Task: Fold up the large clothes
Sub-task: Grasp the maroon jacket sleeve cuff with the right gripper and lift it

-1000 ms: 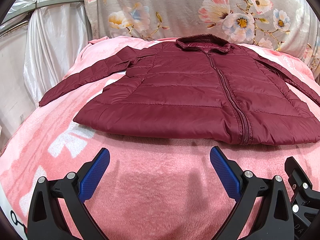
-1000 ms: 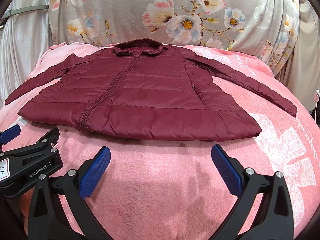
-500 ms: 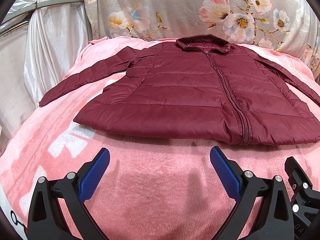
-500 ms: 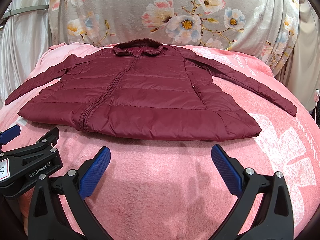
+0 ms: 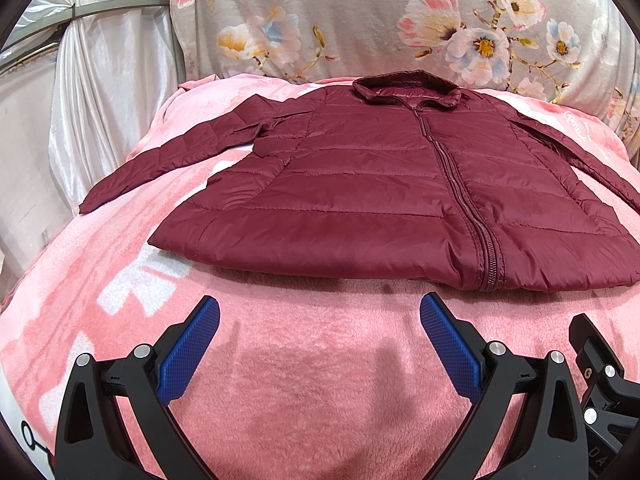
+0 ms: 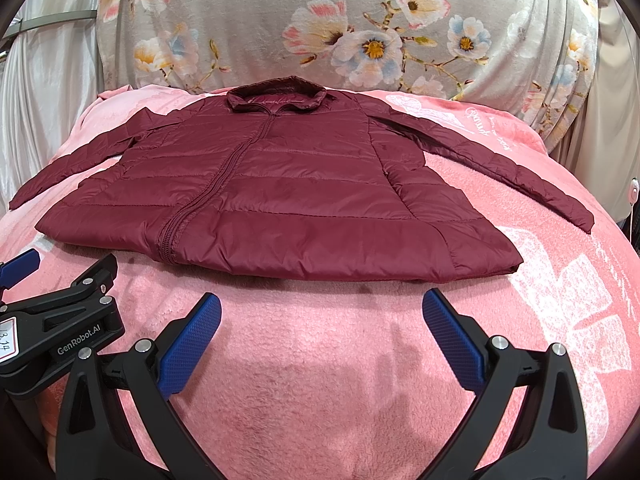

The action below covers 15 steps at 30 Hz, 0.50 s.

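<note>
A pink fleece blanket [image 5: 320, 380] with pale white markings covers the whole surface, and a grey cloth [image 6: 320, 12] printed with pink and white flowers hangs behind it. To the left a shiny white curtain [image 5: 100, 80] drapes beside the blanket.

Flat on the blanket's middle lies the jacket [image 5: 360, 200], a dark red quilted puffer with stitched bands across it. It is face up and zipped shut, the zipper [image 5: 452, 172] running from hem to collar [image 5: 404, 86]. Its body runs lengthwise away from the cameras: the collar points toward the flowered cloth, the hem lies nearest the grippers. Both sleeves spread outward and slant toward the near side, the left sleeve [image 5: 172, 156] reaching the curtain side, the right sleeve [image 6: 500, 160] the other.

The left gripper [image 5: 320, 320] hovers above bare blanket just short of the hem, its blue pads [image 5: 188, 352] spread wide, holding nothing. The right gripper [image 6: 322, 314] sits likewise, fingers [image 6: 452, 344] spread wide and empty, close beside the left one.
</note>
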Tool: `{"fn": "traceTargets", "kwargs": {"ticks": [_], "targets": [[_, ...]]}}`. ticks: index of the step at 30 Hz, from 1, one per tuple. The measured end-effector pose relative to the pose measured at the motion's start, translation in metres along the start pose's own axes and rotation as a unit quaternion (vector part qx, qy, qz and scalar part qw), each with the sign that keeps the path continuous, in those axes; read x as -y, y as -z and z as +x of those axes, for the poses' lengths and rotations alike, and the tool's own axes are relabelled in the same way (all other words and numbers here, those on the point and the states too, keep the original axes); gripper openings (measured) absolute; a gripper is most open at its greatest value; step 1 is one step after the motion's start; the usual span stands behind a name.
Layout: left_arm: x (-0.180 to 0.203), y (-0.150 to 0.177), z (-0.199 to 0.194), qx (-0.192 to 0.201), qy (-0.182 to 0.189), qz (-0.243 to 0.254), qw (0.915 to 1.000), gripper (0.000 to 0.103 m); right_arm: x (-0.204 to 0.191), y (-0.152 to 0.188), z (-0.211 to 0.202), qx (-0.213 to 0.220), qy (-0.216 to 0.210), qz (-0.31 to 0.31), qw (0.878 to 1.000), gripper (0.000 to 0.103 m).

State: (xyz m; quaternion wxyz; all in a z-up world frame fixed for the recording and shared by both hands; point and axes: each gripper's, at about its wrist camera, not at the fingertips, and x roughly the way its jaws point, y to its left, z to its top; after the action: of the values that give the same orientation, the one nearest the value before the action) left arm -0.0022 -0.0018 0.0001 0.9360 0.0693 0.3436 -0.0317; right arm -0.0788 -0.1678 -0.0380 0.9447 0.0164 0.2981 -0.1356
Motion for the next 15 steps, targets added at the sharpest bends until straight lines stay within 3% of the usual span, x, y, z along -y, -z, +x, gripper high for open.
{"fn": "traceTargets", "kwargs": {"ticks": [4,8,11,15], "targets": [[-0.003,-0.003,-0.002,0.001,0.004,-0.008,1.0,0.098,0.002,-0.002,0.001,-0.013,-0.015,0.014,1.0,0.098],[-0.017,-0.012,0.0,-0.026,0.033,-0.023,0.9989,0.098,0.042,-0.007,0.004,-0.032,-0.045,0.073,0.996,0.098],[-0.037,-0.019,-0.004,-0.031,0.047,-0.057,0.9968,0.098,0.092,-0.023,0.011,-0.038,-0.026,0.127,0.991,0.098],[-0.057,-0.045,-0.002,-0.031,0.059,-0.073,0.9951,0.098,0.183,-0.043,0.029,-0.031,-0.011,0.226,0.974,0.098]]}}
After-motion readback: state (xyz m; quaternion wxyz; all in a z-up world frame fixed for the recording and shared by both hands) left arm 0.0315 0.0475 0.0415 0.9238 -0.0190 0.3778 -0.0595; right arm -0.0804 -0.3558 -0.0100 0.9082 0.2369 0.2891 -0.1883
